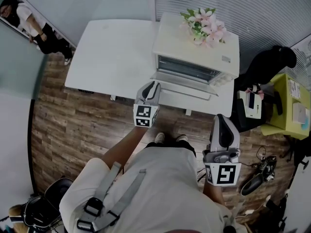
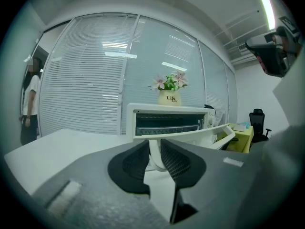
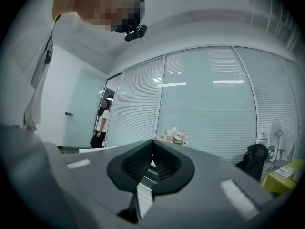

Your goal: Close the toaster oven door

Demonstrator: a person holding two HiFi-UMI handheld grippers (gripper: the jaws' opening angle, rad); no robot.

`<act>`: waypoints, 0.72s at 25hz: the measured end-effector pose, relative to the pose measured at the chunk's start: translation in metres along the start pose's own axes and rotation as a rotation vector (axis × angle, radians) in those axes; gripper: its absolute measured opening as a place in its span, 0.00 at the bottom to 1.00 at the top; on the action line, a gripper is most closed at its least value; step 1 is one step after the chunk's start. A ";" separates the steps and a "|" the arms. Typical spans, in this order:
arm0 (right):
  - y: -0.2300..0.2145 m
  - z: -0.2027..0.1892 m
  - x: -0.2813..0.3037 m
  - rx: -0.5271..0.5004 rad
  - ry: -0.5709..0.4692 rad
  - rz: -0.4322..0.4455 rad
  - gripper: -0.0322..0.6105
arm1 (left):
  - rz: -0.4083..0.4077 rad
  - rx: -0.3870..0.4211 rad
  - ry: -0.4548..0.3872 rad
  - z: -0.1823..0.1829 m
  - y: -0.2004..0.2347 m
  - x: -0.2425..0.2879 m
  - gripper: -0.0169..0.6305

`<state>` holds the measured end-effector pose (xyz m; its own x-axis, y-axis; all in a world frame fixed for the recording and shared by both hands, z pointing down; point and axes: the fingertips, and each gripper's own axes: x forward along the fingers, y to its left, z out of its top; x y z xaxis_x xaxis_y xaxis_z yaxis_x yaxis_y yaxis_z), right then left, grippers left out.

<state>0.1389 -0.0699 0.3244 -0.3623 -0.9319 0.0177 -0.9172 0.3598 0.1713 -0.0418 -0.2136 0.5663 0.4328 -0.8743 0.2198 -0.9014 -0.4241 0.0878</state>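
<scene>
The white toaster oven (image 1: 194, 47) (image 2: 167, 113) stands on the white table (image 1: 112, 52) with its door (image 1: 187, 84) folded down and open. In the left gripper view the door's white handle (image 2: 200, 133) runs across just ahead of the jaws. My left gripper (image 1: 151, 85) (image 2: 155, 146) is at the door's front left corner, and the handle's left end fills the narrow gap between its pads. My right gripper (image 1: 221, 118) (image 3: 153, 147) hangs back off the table's front edge, right of the oven, shut with nothing in it.
A pot of pink flowers (image 1: 204, 25) (image 2: 170, 95) sits on the oven's top. A black chair (image 1: 267, 64) and a yellow cabinet (image 1: 286, 106) stand to the right of the table. A person (image 1: 29, 23) (image 3: 101, 123) stands at the far left by the glass wall.
</scene>
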 end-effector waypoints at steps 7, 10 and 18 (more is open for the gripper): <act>-0.001 -0.001 0.003 0.005 0.002 0.000 0.06 | -0.001 0.004 -0.008 0.008 0.002 0.006 0.16; -0.002 -0.002 0.004 0.007 0.001 -0.001 0.06 | 0.001 0.008 -0.010 0.012 0.003 0.009 0.16; -0.003 -0.002 0.007 0.008 0.001 0.003 0.06 | 0.001 0.011 -0.020 0.024 0.006 0.019 0.16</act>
<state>0.1391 -0.0777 0.3259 -0.3652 -0.9307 0.0189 -0.9173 0.3632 0.1631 -0.0381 -0.2383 0.5479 0.4324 -0.8791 0.2007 -0.9015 -0.4259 0.0766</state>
